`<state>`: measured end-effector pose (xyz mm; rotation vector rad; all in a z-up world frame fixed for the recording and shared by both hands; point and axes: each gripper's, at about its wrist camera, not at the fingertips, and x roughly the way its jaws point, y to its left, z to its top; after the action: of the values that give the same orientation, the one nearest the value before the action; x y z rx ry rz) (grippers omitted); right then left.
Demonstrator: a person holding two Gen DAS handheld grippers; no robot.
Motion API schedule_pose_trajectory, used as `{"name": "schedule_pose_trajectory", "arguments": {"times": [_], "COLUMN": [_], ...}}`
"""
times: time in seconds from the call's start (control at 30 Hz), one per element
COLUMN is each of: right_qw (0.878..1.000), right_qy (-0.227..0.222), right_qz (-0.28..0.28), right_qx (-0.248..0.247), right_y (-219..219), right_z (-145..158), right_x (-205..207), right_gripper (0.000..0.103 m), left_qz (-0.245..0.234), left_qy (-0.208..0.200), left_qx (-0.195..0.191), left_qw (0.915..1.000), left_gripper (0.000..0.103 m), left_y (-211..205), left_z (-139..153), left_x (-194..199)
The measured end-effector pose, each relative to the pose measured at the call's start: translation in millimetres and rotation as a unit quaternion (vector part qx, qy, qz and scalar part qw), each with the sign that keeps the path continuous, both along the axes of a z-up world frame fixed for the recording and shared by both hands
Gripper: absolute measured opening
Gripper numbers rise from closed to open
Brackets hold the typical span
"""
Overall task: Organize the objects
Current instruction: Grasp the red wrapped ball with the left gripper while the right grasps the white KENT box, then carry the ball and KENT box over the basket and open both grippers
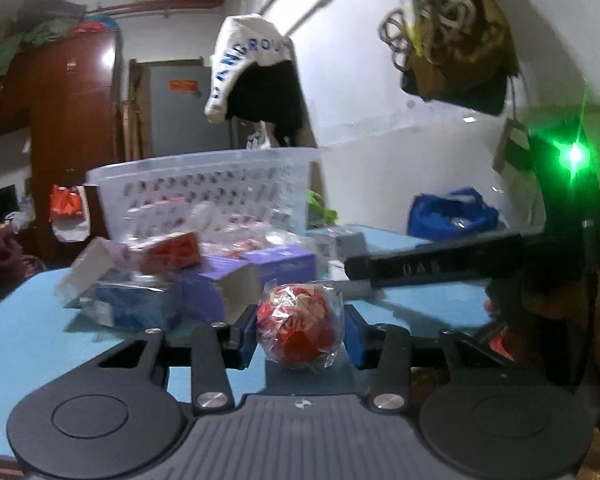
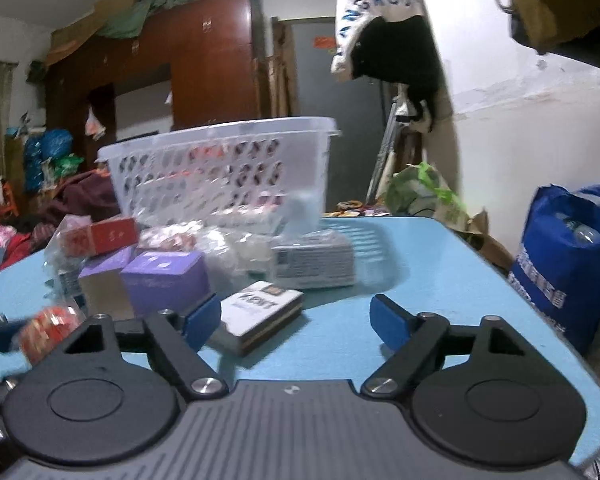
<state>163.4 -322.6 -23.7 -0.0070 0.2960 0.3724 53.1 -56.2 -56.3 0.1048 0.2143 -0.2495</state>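
My left gripper [image 1: 300, 330] is shut on a red ball wrapped in clear plastic [image 1: 300, 324], held just above the blue table [image 1: 24, 336]. The wrapped ball also shows at the left edge of the right wrist view [image 2: 48, 330]. My right gripper [image 2: 296, 320] is open and empty above the table, with a white and black card box [image 2: 262, 314] lying by its left finger. A heap of small boxes lies ahead: purple boxes [image 2: 164, 276], a red box [image 2: 100, 236], a grey box [image 2: 314, 260]. A white perforated basket [image 2: 220, 172] stands behind them.
A blue bag [image 2: 568, 256] stands off the table's right edge. A wooden wardrobe [image 2: 204, 64] and clothes piles fill the back left. A garment hangs by the door [image 2: 384, 28]. The right gripper's body crosses the left wrist view [image 1: 440, 266].
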Motion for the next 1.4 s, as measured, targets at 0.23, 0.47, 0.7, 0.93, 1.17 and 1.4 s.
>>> {"name": "schedule_pose_trajectory", "arguments": {"times": [0.23, 0.47, 0.7, 0.93, 1.17, 1.4], "right_qw": [0.998, 0.998, 0.999, 1.000, 0.993, 0.990], "right_qy": [0.030, 0.040, 0.016, -0.030, -0.103, -0.102], "right_qz": [0.016, -0.003, -0.010, -0.003, 0.055, 0.092], "right_qx": [-0.043, -0.045, -0.028, -0.001, 0.026, 0.003], "right_y": [33.9, 37.1, 15.1, -2.0, 29.1, 72.8], "right_z": [1.1, 1.7, 7.0, 26.8, 100.3, 138.3], "right_x": [4.4, 4.5, -11.0, -33.8, -3.9, 102.5], "right_gripper": [0.077, 0.056, 0.046, 0.046, 0.046, 0.046], "left_qz": [0.045, 0.051, 0.057, 0.062, 0.057, 0.071], "left_qy": [-0.008, -0.015, -0.026, -0.035, -0.077, 0.011], "left_qx": [-0.014, -0.025, -0.035, -0.047, -0.073, -0.094], "left_qw": [0.9989, 0.9983, 0.9974, 0.9963, 0.9927, 0.9930], "left_gripper": [0.047, 0.047, 0.047, 0.047, 0.047, 0.047], "left_y": [36.1, 47.7, 58.2, 64.2, 72.6, 87.2], "left_z": [5.3, 8.8, 10.4, 17.9, 113.6, 157.4], "left_x": [-2.5, -4.8, -7.5, -7.1, 60.8, 182.6]}}
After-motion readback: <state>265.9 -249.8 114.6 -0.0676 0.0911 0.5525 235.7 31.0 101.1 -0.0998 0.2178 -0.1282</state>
